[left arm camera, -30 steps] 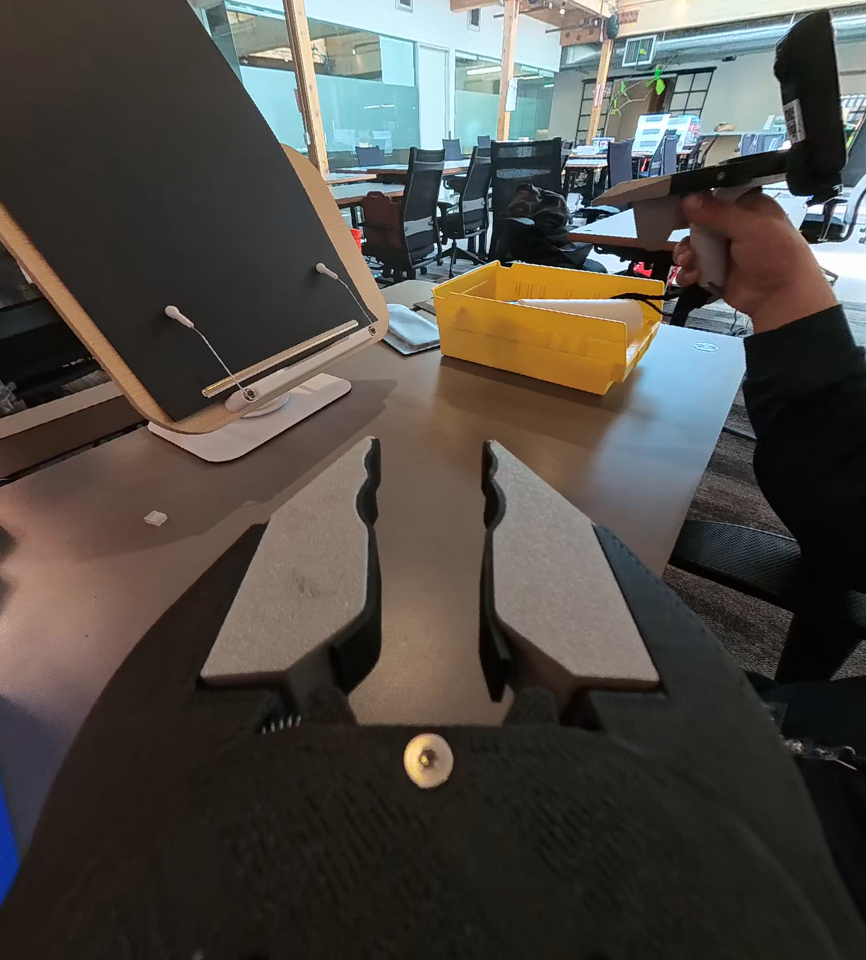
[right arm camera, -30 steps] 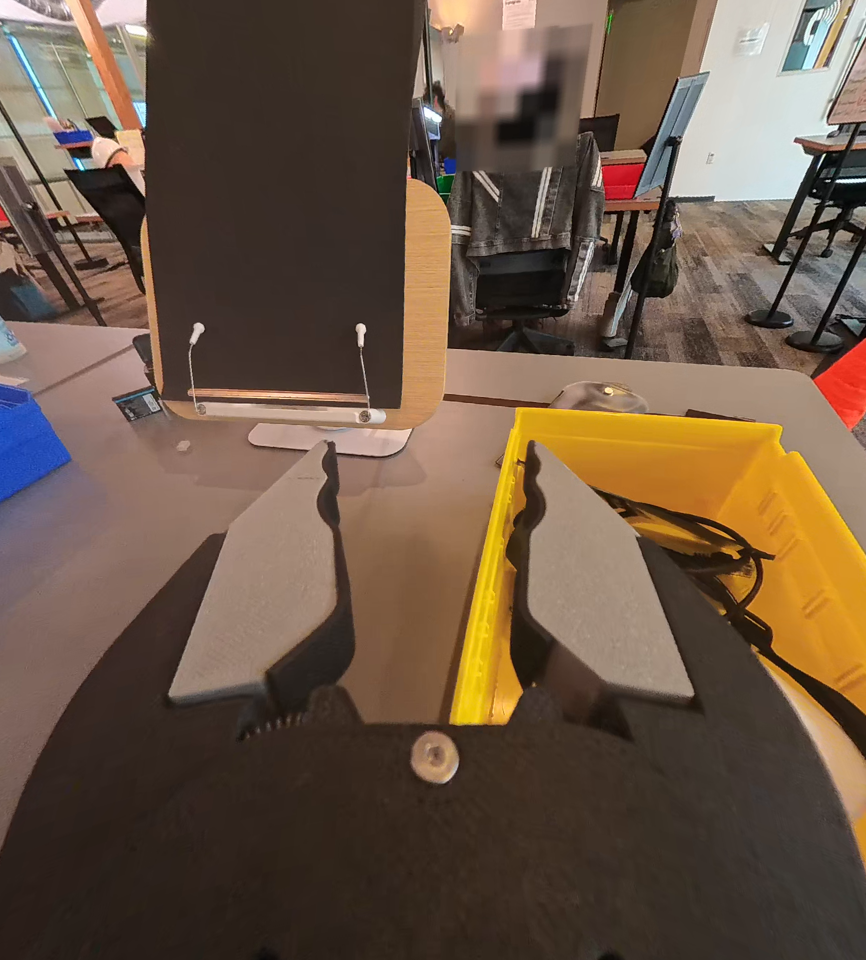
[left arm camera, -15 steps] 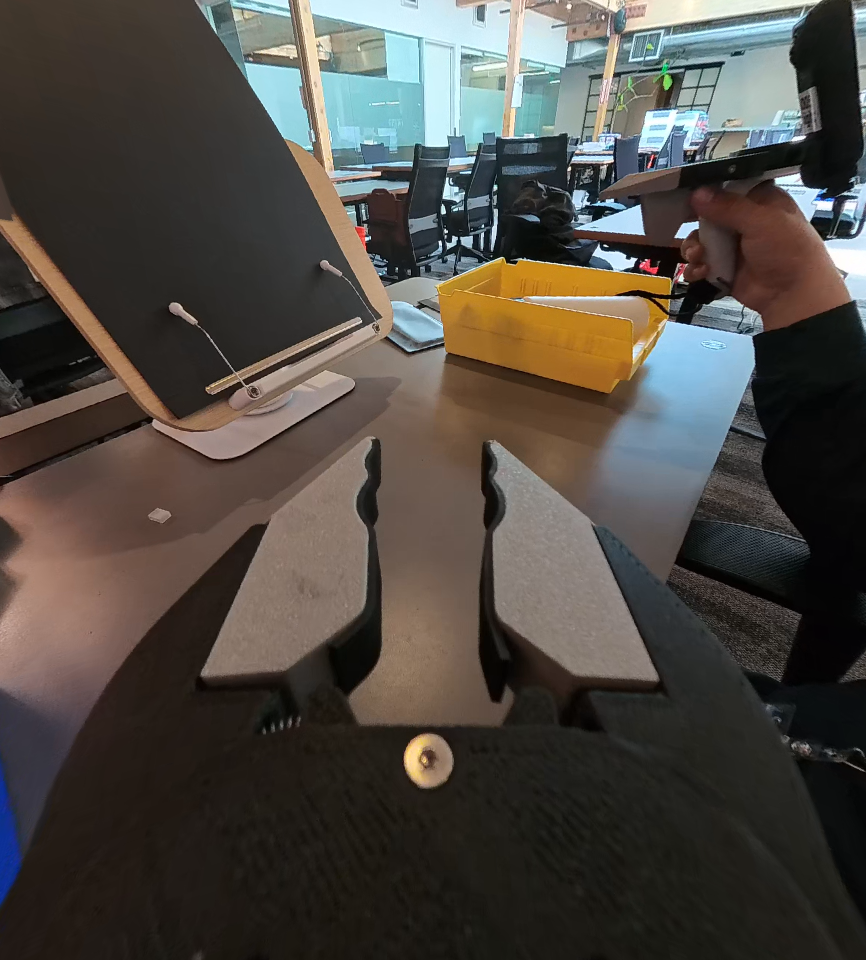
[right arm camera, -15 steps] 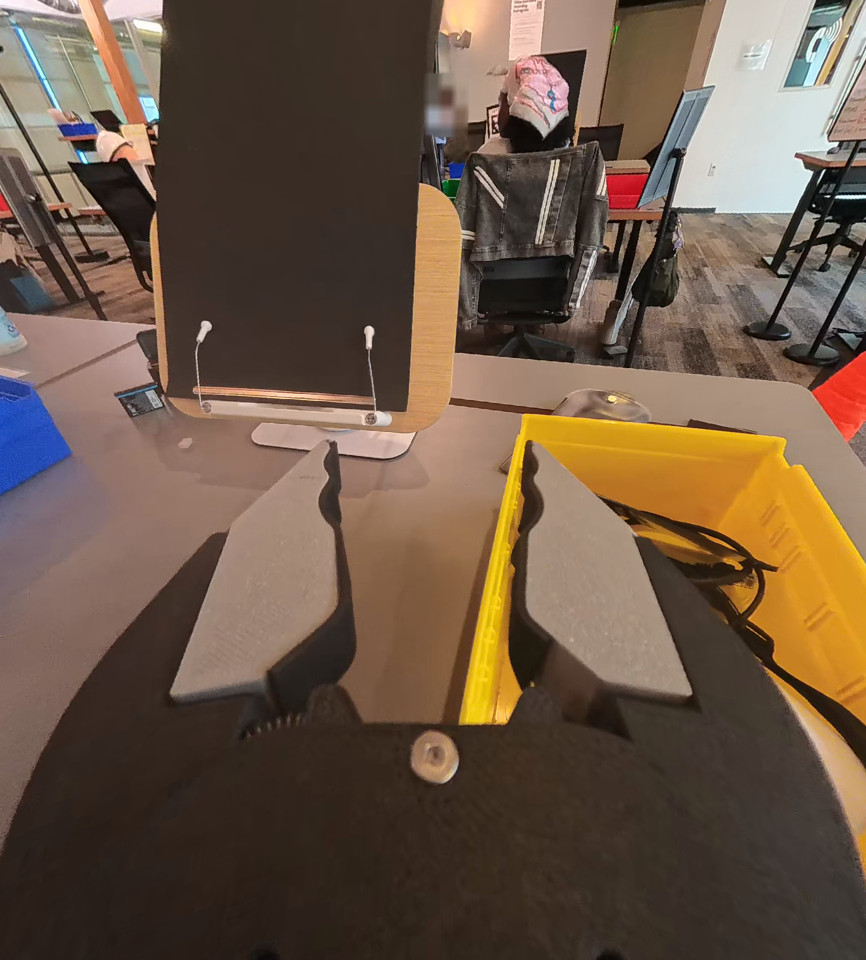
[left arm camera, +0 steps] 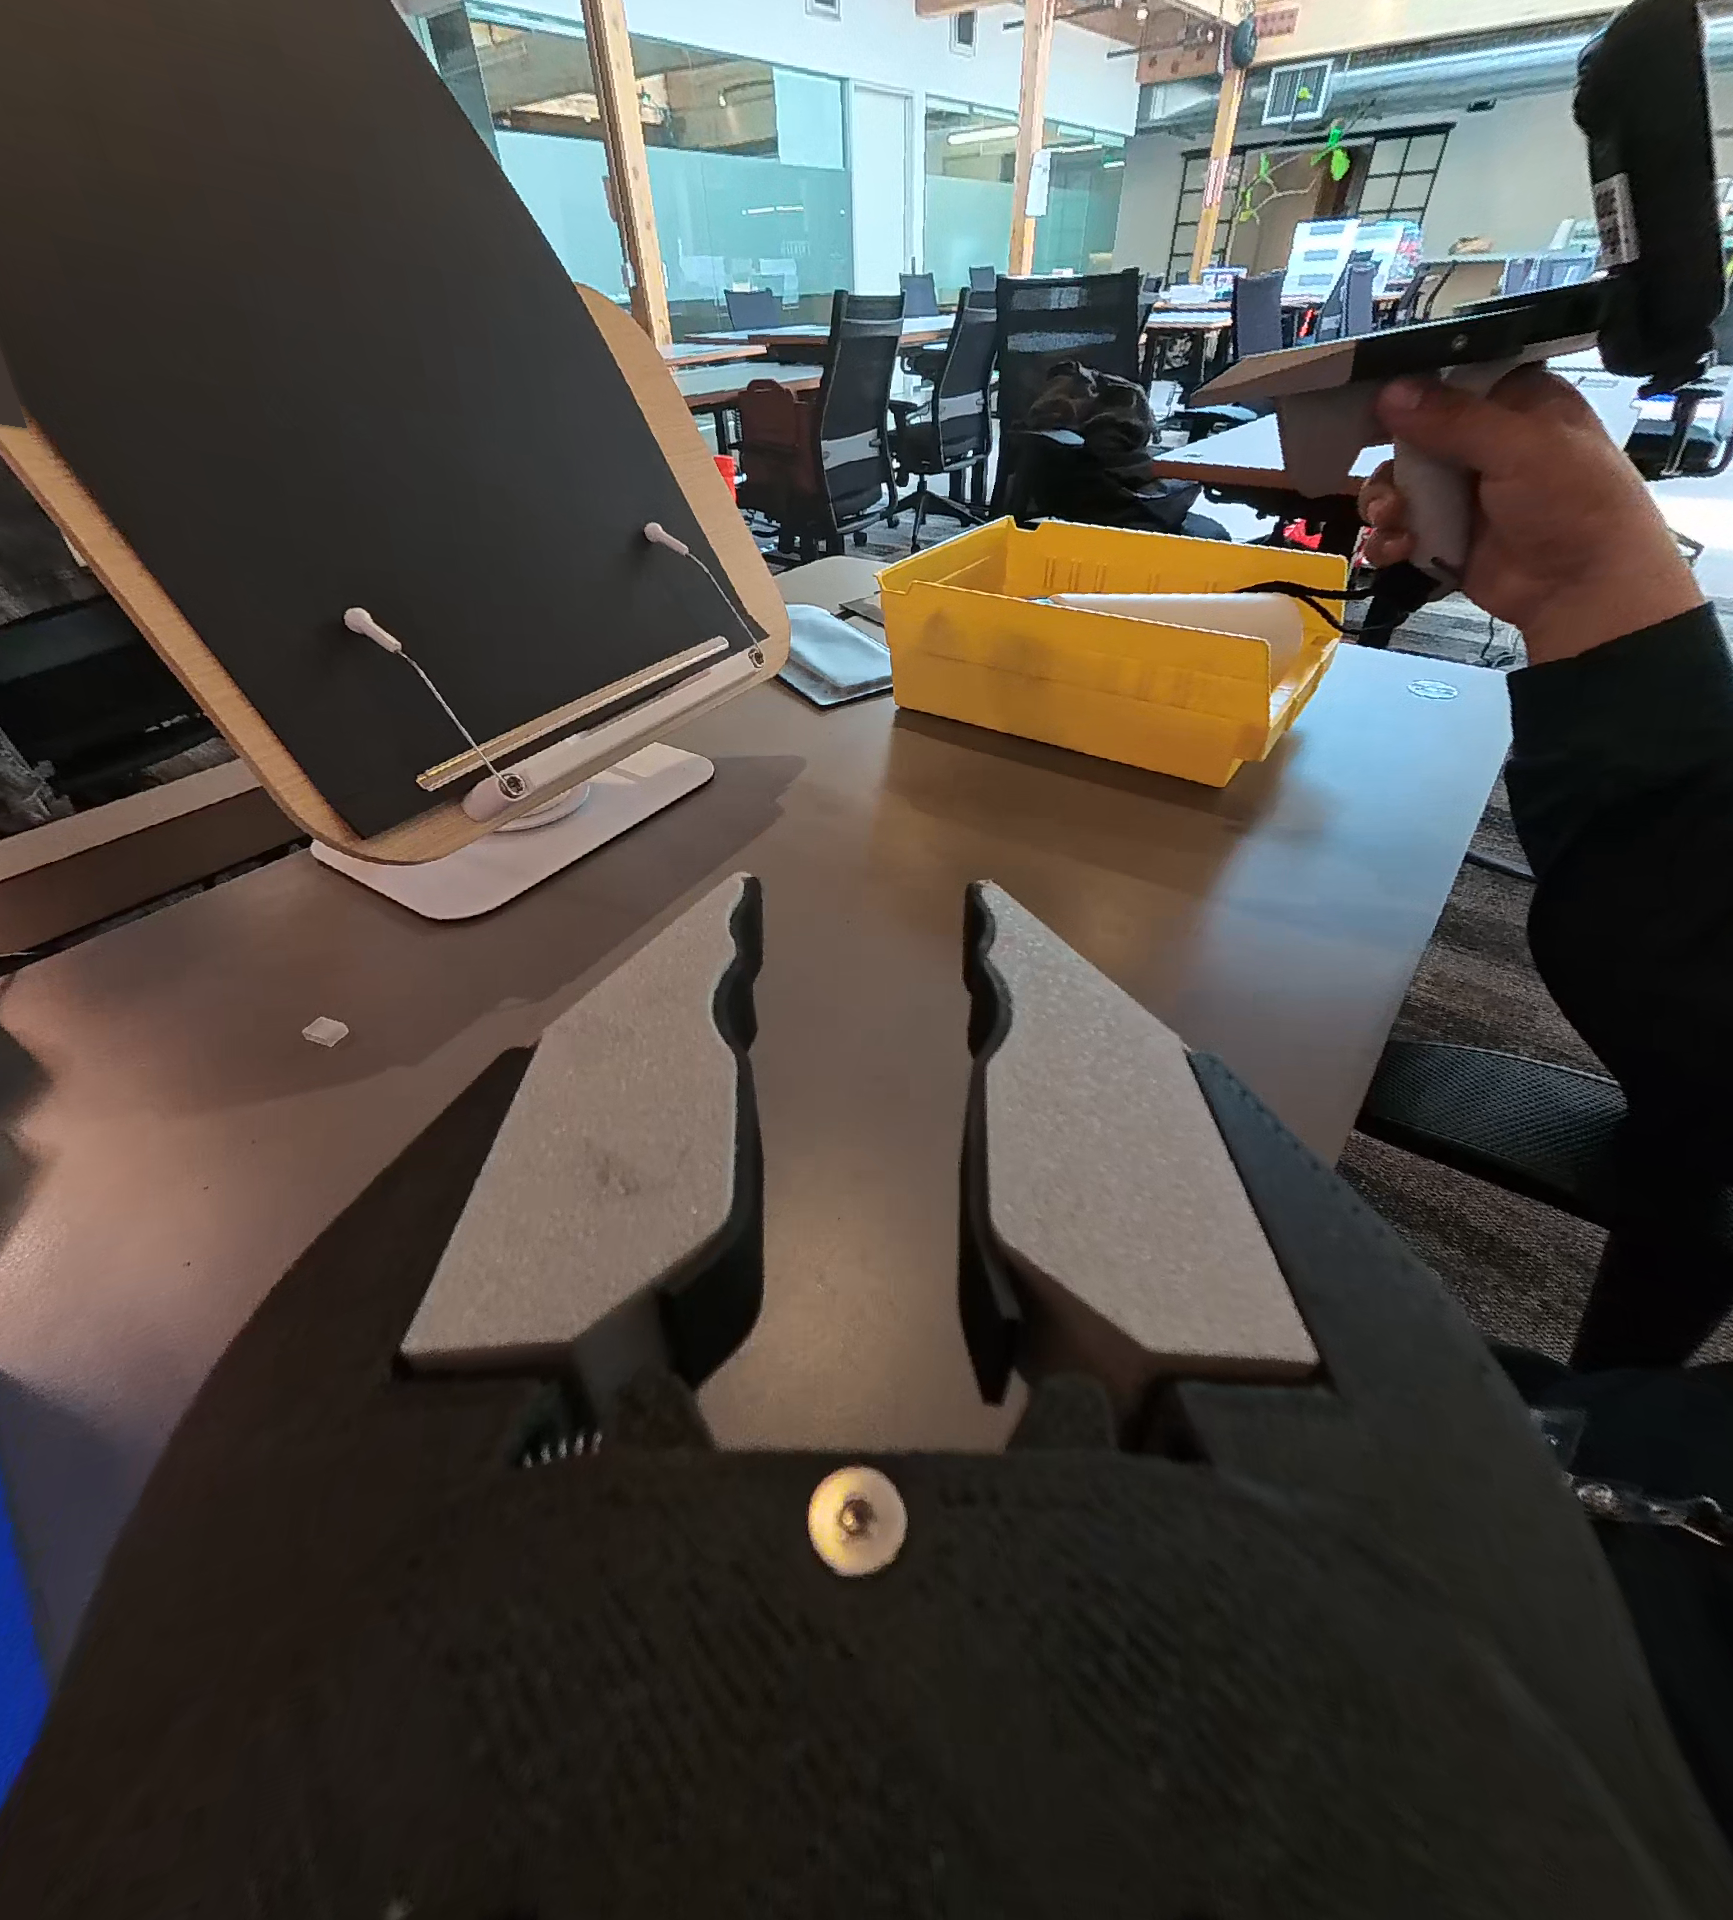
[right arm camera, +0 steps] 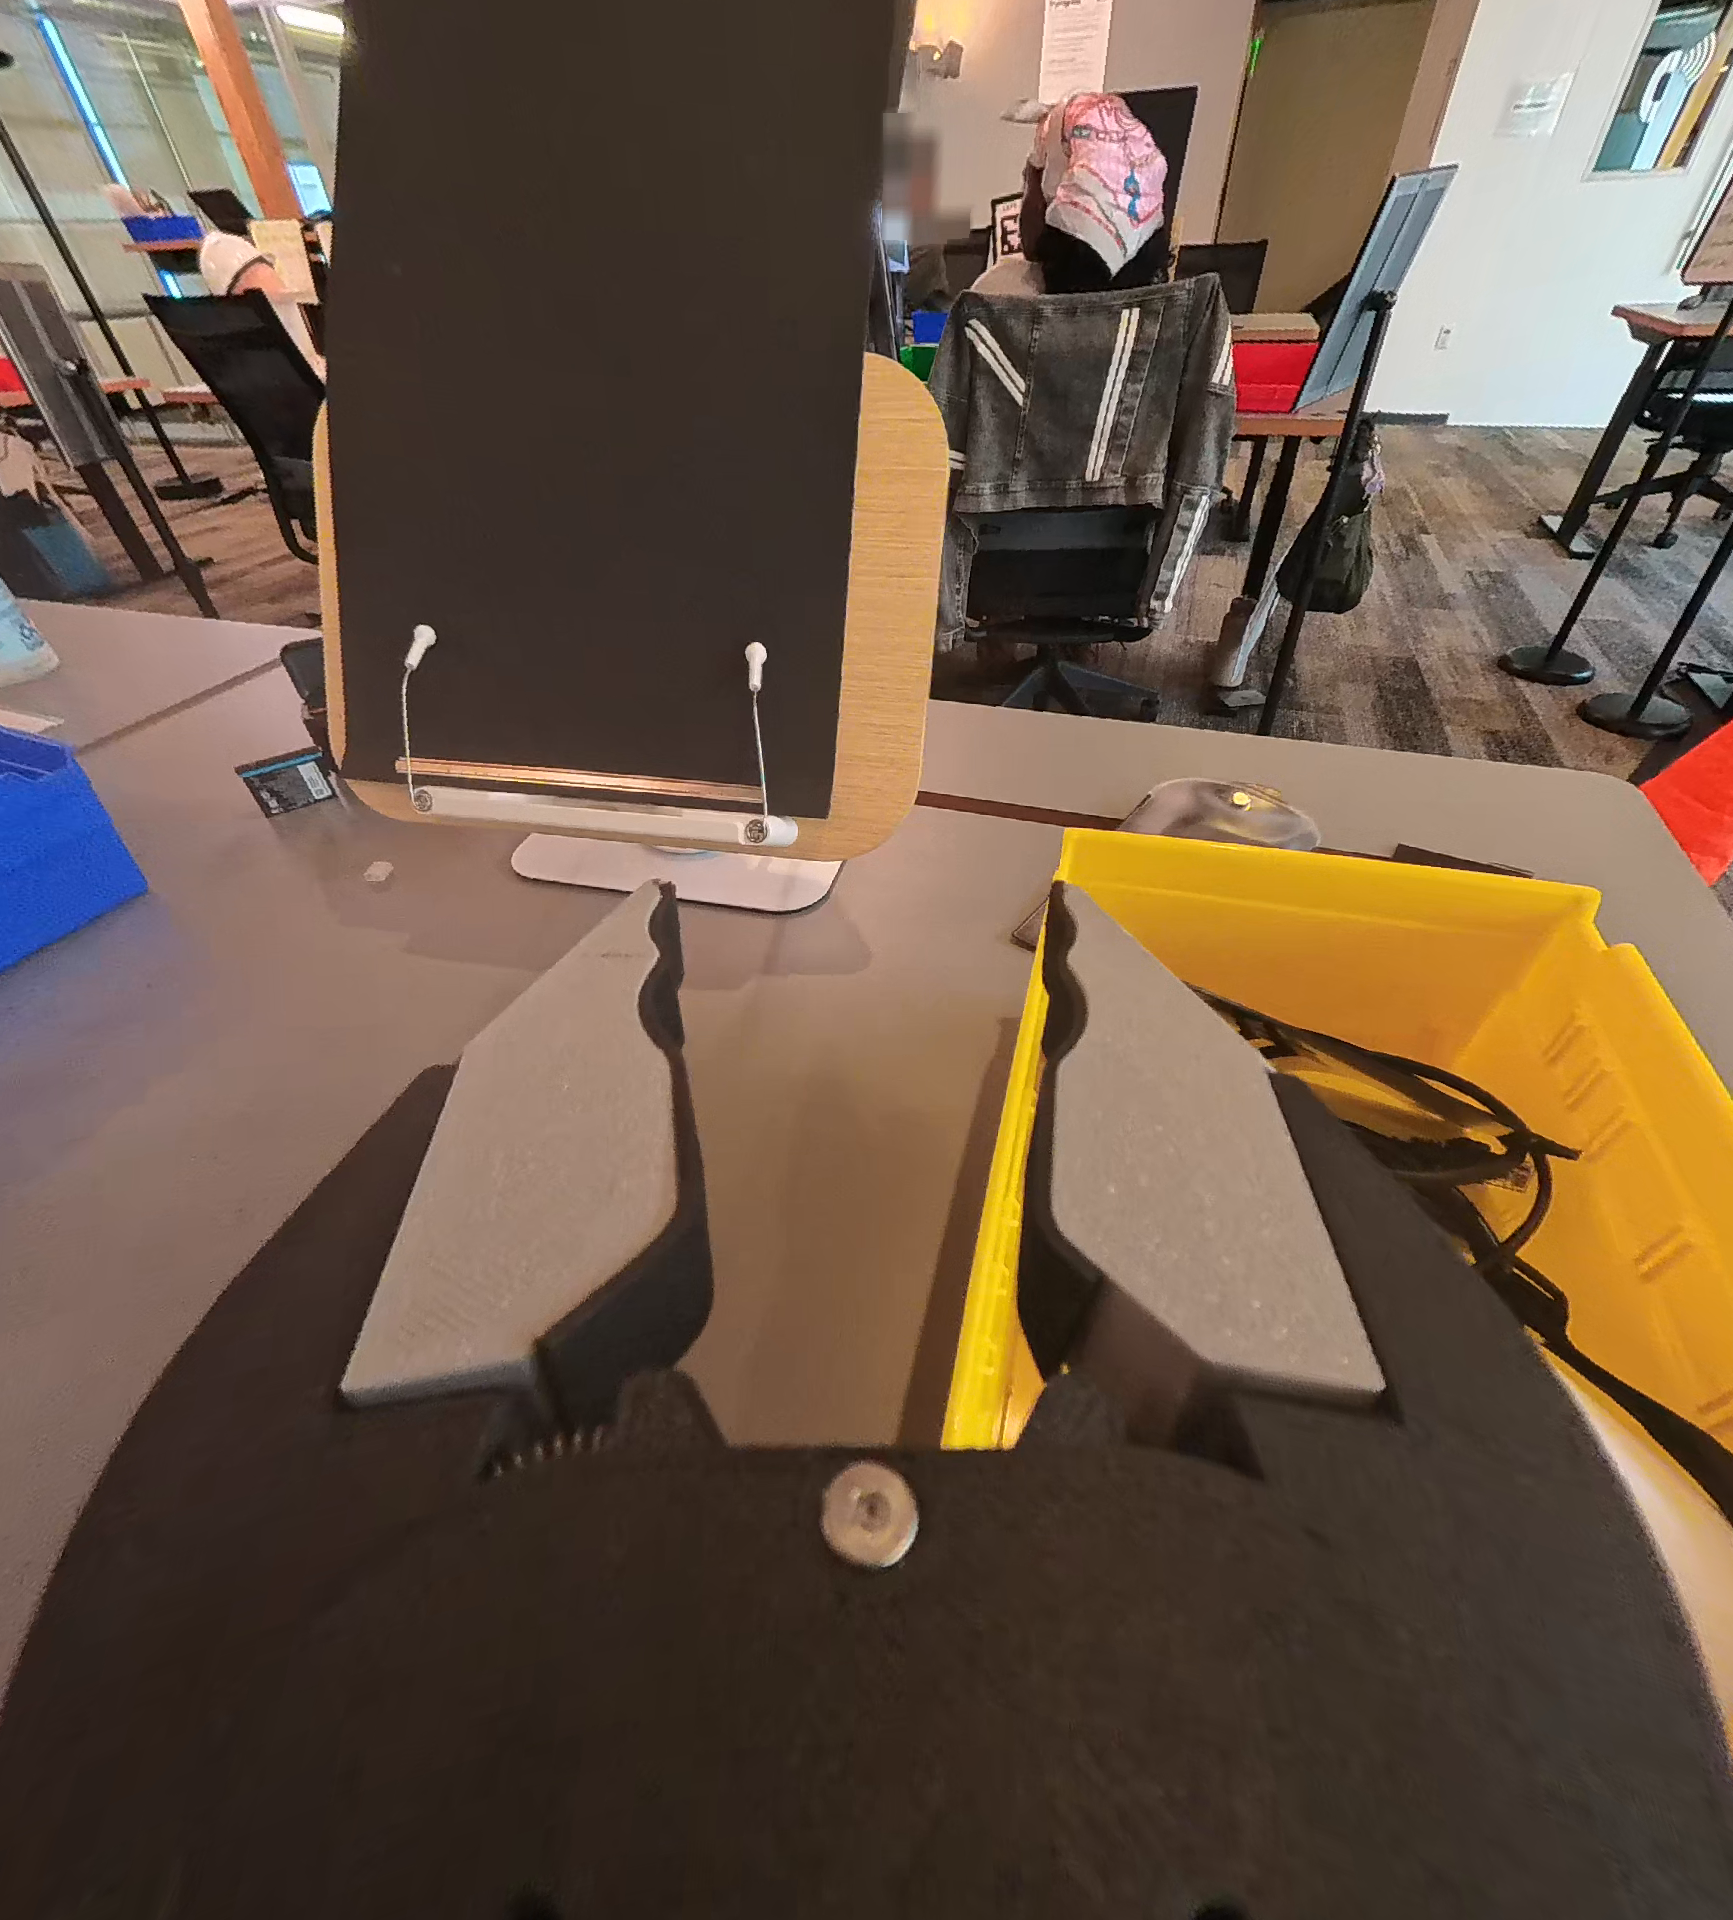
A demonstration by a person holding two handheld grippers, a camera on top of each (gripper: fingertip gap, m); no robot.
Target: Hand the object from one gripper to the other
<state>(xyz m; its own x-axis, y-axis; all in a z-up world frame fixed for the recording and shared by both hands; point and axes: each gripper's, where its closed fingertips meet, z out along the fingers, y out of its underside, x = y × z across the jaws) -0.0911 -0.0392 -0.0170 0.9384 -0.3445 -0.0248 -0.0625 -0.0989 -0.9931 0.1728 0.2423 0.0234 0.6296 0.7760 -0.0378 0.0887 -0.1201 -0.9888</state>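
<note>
Left wrist view: the left gripper (left arm camera: 862, 904) hangs low over the brown worktop (left arm camera: 1049, 883), its jaws parted with nothing between them. Ahead to the right stands a yellow bin (left arm camera: 1101, 675) holding a white roll (left arm camera: 1184, 613) and a black cable (left arm camera: 1329, 594) that trails over its rim. Above and beyond the bin, a hand (left arm camera: 1537, 499) holds the right gripper by its handle, well clear of the worktop. A tilted document stand (left arm camera: 363, 447) with a black board and 2 wire clips stands to the left.

In the right wrist view, the right gripper (right arm camera: 857, 904) also has its jaws apart and empty, with its right finger over the near left wall of the bin. The cable lies coiled inside, and a blue bin (right arm camera: 0, 862) sits at the far left.
</note>
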